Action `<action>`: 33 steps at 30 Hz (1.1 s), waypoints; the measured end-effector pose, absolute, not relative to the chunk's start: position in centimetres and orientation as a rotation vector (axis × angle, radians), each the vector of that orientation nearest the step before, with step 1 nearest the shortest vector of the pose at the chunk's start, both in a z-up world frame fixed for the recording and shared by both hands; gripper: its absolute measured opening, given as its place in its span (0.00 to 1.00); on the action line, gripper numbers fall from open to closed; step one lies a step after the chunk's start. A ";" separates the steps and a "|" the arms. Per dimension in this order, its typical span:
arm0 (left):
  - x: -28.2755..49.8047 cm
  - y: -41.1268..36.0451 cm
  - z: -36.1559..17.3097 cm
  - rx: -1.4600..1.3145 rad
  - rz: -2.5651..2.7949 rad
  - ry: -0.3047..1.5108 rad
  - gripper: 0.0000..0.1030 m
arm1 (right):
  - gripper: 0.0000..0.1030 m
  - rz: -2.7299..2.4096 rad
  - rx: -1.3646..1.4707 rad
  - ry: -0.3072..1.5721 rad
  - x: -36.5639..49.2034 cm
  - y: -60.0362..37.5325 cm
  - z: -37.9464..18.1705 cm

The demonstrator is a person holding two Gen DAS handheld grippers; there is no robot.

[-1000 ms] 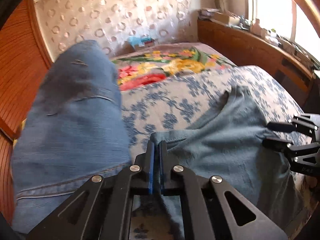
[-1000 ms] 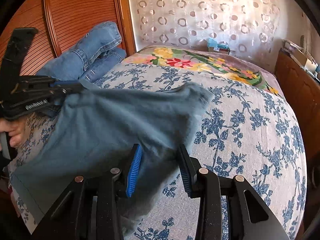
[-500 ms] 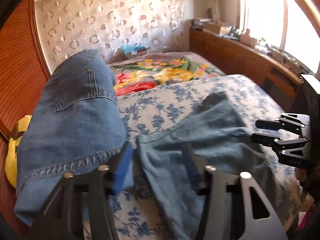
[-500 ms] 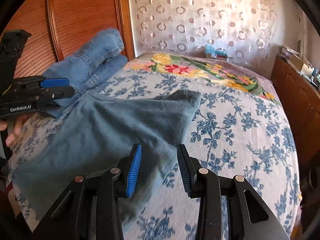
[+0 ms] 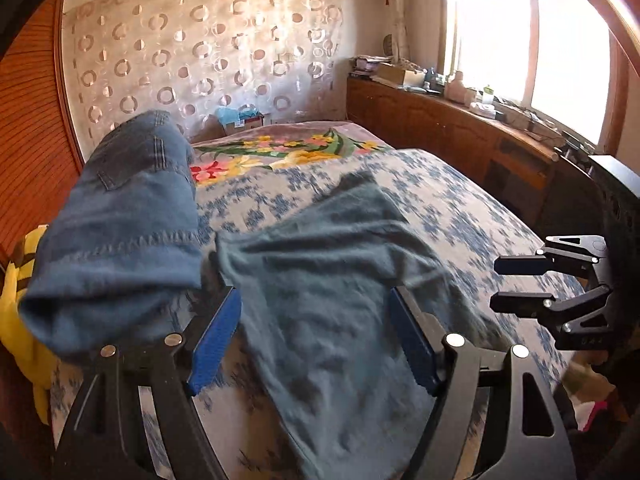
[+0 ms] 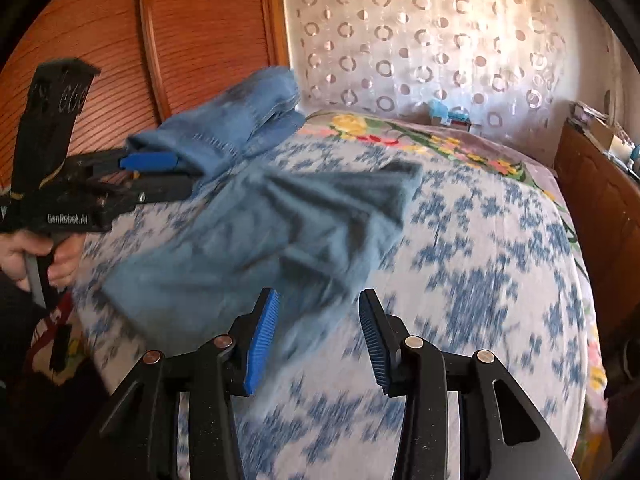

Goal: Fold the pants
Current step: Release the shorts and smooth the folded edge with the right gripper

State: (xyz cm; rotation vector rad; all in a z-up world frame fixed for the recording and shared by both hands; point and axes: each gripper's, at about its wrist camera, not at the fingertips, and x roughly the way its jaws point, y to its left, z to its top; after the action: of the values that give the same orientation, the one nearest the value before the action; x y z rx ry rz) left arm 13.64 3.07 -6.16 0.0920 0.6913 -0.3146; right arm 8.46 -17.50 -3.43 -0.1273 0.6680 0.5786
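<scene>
On the far left there's something yellow (image 5: pixel 16 320) at the bed's edge, and next to it a pile of blue denim jeans (image 5: pixel 120 232) heaped on the left side of the bed (image 5: pixel 460 200). Your left claw (image 5: pixel 316 340) is up over the near end of the teal-grey pants (image 5: pixel 328 280): its jaws are opening, wide apart, blue pads clear of the cloth, so it's let go. In the right wrist view that claw (image 6: pixel 188 174) sits right by the jeans, though it's blurry and I can't tell if it's touching them.

The pants lie flat-ish and rumpled in the middle of the bed on the blue-flowered cover, one end reaching toward the pillow side with the bright floral blanket (image 5: pixel 288 152).

Your right claw (image 6: pixel 316 332) is opening too; the near corner of the pants (image 6: pixel 248 240) lies under the gap, pads not pressing it. Further right, a wooden cabinet (image 5: pixel 460 132) runs under the window (image 5: pixel 560 40).
</scene>
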 end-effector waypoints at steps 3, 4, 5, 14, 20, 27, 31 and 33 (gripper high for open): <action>12.2 2.7 -6.9 0.097 -0.317 0.700 0.74 | 0.43 0.575 -0.120 0.681 7.0 -18.0 -3.7; 11.9 2.6 -7.2 0.088 -0.322 0.708 0.74 | 0.43 0.573 -0.114 0.687 6.6 -18.2 -3.9; 11.7 2.4 -7.5 0.084 -0.327 0.718 0.74 | 0.43 0.569 -0.113 0.689 6.2 -18.5 -4.0; 9.5 1.5 -8.9 0.103 -0.320 0.743 0.74 | 0.42 0.543 -0.114 0.688 3.6 -18.7 -4.1; 8.8 1.9 -9.4 0.093 -0.299 0.757 0.74 | 0.38 0.551 -0.135 0.699 2.7 -18.1 -4.8; 8.2 2.7 -10.2 0.083 -0.276 0.778 0.74 | 0.37 0.547 -0.161 0.717 2.3 -17.6 -5.6; 8.2 3.1 -10.7 0.074 -0.264 0.788 0.74 | 0.37 0.554 -0.165 0.719 2.4 -17.0 -5.9; 8.2 3.3 -10.9 0.068 -0.259 0.793 0.74 | 0.36 0.557 -0.166 0.714 2.3 -16.7 -5.8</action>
State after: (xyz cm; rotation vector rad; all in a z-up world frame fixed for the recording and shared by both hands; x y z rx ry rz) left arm 8.16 3.28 -10.94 0.0683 0.7932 -0.2592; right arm 2.33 -16.74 -5.82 -0.1661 0.7136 0.5568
